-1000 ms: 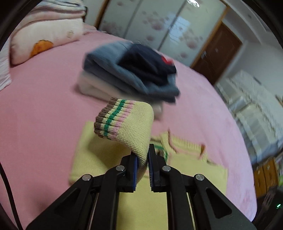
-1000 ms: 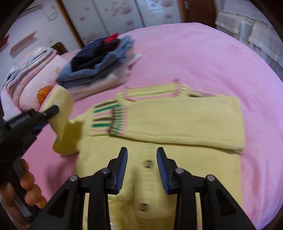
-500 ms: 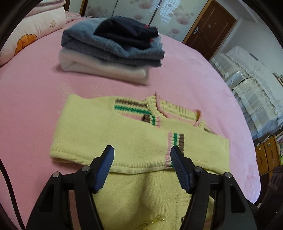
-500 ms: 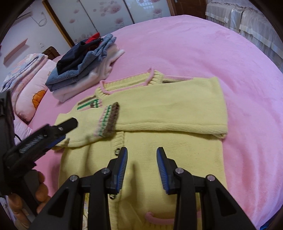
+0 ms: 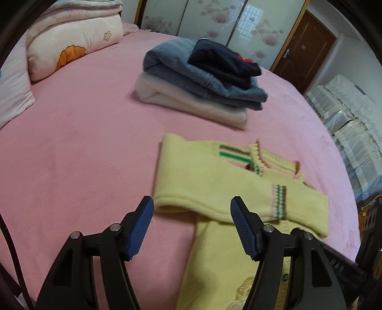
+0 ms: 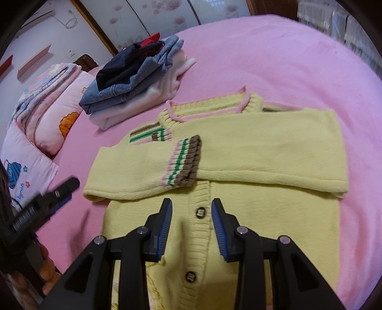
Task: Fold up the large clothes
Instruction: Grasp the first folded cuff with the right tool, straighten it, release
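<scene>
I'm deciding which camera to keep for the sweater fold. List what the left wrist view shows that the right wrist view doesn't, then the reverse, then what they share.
Only the left wrist view: the brown door, the white covered furniture beside the bed, and the left tongs open over the sweater's edge.

Only the right wrist view: the sweater's buttons, the wall shelves, and the right tongs open over the button band.

Both: the yellow sweater with sleeves folded across, the stack of folded clothes, the pillow, and the pink bed.

bed (image 5: 71,147): pink cover | pillows (image 5: 71,38): pale pink, at its head | wardrobe doors (image 5: 214,21): frosted, flower pattern | door (image 5: 303,47): brown wood | wall shelves (image 6: 33,59): pink
</scene>
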`<state>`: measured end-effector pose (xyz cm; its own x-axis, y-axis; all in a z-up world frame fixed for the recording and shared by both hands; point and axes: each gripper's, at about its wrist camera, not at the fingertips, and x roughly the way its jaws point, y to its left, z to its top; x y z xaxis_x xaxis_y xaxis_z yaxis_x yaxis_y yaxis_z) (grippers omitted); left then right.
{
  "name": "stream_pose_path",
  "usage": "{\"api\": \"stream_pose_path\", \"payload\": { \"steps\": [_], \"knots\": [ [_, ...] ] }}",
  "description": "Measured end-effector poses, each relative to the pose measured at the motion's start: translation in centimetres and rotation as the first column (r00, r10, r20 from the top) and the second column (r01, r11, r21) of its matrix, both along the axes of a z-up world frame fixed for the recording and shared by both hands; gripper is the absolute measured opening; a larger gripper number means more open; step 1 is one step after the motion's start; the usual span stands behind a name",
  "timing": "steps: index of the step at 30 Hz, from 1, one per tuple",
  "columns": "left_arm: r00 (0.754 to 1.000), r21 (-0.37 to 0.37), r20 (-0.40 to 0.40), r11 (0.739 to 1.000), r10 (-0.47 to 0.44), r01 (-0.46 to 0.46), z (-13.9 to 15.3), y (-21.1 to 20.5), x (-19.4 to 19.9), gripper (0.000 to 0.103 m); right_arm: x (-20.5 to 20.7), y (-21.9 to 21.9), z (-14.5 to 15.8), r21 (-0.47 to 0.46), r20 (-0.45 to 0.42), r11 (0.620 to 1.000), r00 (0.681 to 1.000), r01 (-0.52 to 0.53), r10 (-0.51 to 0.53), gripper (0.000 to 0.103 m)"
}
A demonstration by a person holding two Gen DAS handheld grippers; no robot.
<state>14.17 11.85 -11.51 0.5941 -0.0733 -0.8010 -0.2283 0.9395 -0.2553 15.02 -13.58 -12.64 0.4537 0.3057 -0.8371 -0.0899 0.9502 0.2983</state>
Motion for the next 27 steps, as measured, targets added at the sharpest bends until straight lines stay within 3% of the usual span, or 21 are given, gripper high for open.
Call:
{"api": "stream_pose_path", "payload": {
  "steps": [7, 14, 17, 18, 22, 27],
  "knots": [
    [0.998, -0.004, -0.06, 1.0, 0.028, -0.029, -2.4, 1.7, -0.7, 0.065, 2.5, 0.4, -1.9, 0.116, -0.074, 0.993, 0.997, 0.025, -0.016, 0.034],
    [0.997, -0.014, -0.073, 0.999, 0.038, -0.039, -3.0, 2.4, -0.7, 0.066, 4.0, 1.9, -2.5, 0.09, -0.06, 0.996, 0.998, 0.005, 0.0, 0.034],
    [0.996, -0.012, -0.077, 0.999, 0.033, -0.035, -3.2, 2.3, -0.6, 0.065, 4.0, 2.3, -2.4, 0.053, -0.031, 0.998, 0.999, -0.021, 0.023, 0.01],
    [0.996, -0.012, -0.079, 0.999, 0.032, -0.033, -3.2, 2.2, -0.5, 0.065, 3.9, 2.4, -2.3, 0.059, -0.026, 0.998, 0.999, -0.038, 0.04, 0.009],
    [0.996, -0.013, -0.084, 1.0, 0.026, -0.027, -3.3, 2.0, -0.5, 0.065, 3.0, 2.7, 0.0, 0.036, 0.071, 0.995, 0.994, -0.091, 0.088, 0.009],
    [0.997, -0.008, -0.079, 1.0, 0.01, -0.01, -3.2, 1.4, -0.5, 0.065, 2.3, 2.2, 5.1, -0.031, 0.256, 0.993, 0.96, -0.111, 0.115, 0.009]
  ]
}}
